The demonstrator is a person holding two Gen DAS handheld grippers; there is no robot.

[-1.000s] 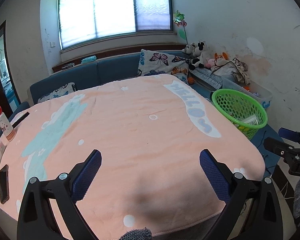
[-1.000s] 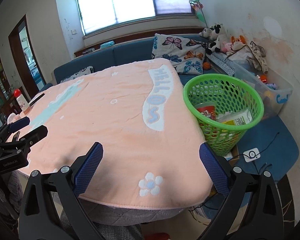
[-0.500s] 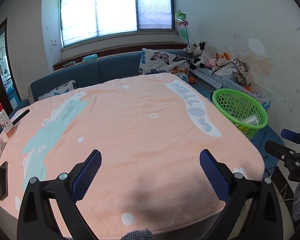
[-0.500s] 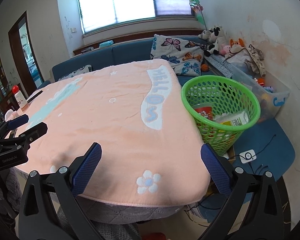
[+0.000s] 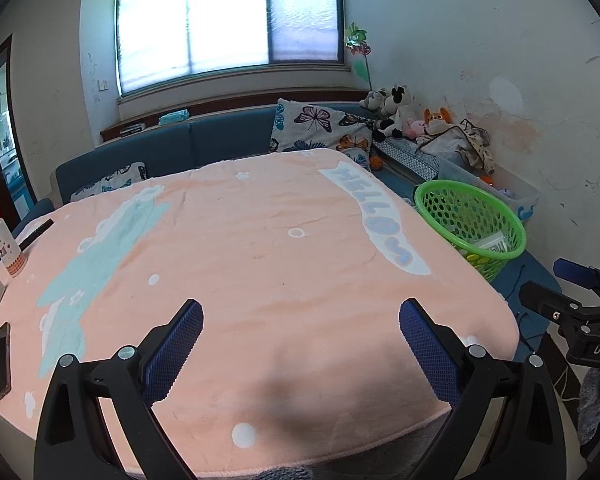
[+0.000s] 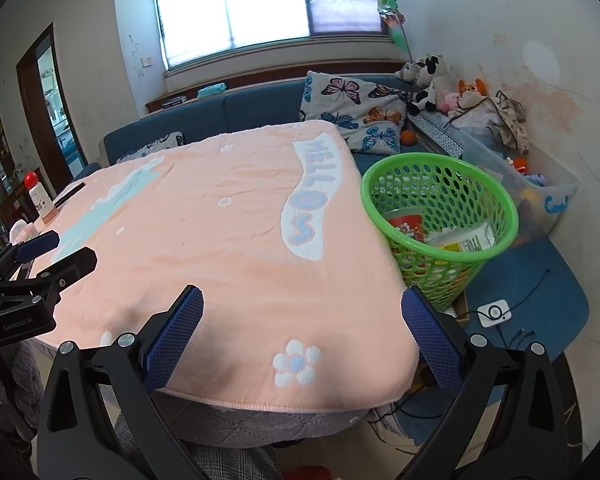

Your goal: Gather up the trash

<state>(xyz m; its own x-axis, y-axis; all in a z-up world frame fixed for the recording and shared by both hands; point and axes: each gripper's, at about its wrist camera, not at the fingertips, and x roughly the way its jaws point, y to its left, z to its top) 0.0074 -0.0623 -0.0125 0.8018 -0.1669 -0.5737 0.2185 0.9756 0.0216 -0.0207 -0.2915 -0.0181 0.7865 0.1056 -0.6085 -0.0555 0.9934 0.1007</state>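
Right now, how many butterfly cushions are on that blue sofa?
2. A large butterfly cushion leans on the sofa at the table's far right corner; a smaller one peeks over the table's far edge, left. The table may hide others.

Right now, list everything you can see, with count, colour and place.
blanket: one, peach, covers the table
basket: one, green, off the table's right edge
trash: several pieces, red and white, inside the basket
bottle: one, white with red cap, table's left edge
phone: one, black, near left edge
sofa: one, blue, under the window
butterfly pillow: one, white, on the sofa
plush toys: several, far right corner
clear bin: one, against the right wall
left tongs: open, nothing held
right tongs: open, nothing held
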